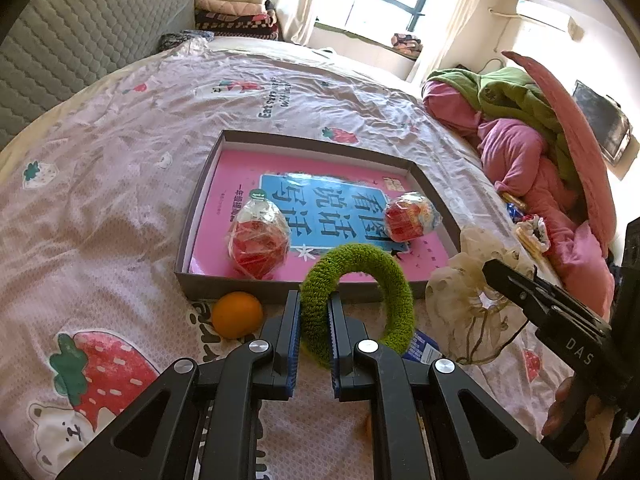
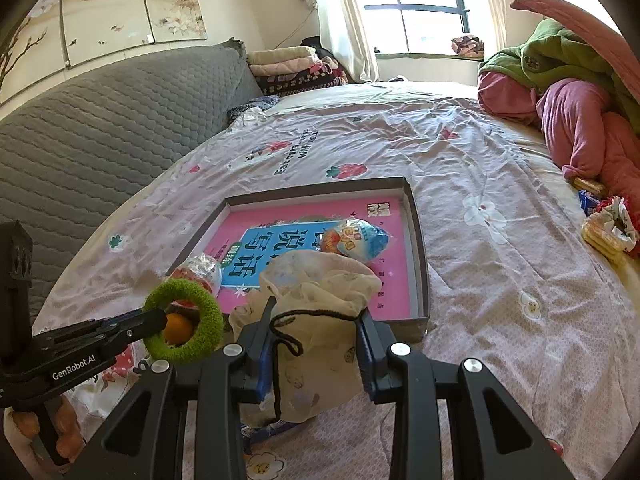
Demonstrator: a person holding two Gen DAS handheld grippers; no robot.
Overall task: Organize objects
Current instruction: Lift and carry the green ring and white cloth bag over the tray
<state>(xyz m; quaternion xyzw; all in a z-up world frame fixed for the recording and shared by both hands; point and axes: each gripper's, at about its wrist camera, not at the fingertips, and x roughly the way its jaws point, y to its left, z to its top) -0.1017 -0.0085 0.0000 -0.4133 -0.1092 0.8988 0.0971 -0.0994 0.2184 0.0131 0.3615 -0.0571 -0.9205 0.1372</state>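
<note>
2 tongs grip—left tongs (image 1: 314,320) pinch fuzzy green ring (image 1: 360,280), right tongs (image 2: 316,336) clamp sheer drawstring pouch (image 2: 316,292).

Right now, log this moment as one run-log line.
left gripper: shut on green ring | right gripper: holds drawstring bag | orange outside box

Green fuzzy ring (image 1: 356,300) upright, clamped. Cream drawstring pouch (image 2: 316,320) clamped. Shallow box (image 1: 316,216) on bed: pink book, two wrapped snacks.
</note>
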